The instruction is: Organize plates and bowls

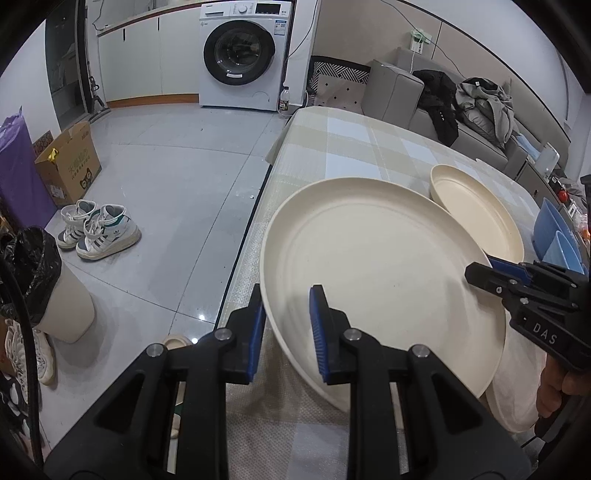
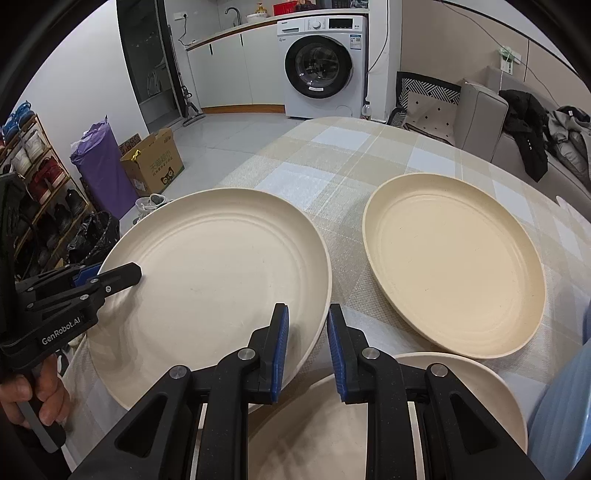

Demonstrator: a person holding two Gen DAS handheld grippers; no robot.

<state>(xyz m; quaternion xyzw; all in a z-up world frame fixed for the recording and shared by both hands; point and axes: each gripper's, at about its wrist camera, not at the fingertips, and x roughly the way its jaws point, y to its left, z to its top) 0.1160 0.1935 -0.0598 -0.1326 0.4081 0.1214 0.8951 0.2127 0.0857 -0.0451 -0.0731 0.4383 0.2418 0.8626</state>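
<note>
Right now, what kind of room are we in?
Most likely a home, a small flat with everything in one room. There's a washing machine by the kitchen counter, a grey sofa piled with clothes, and a table with plates.

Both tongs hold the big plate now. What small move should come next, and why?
Probably lift the big plate level with both tongs, left and right: each grips an opposite rim, and its near edge overlaps a lower plate.
</note>
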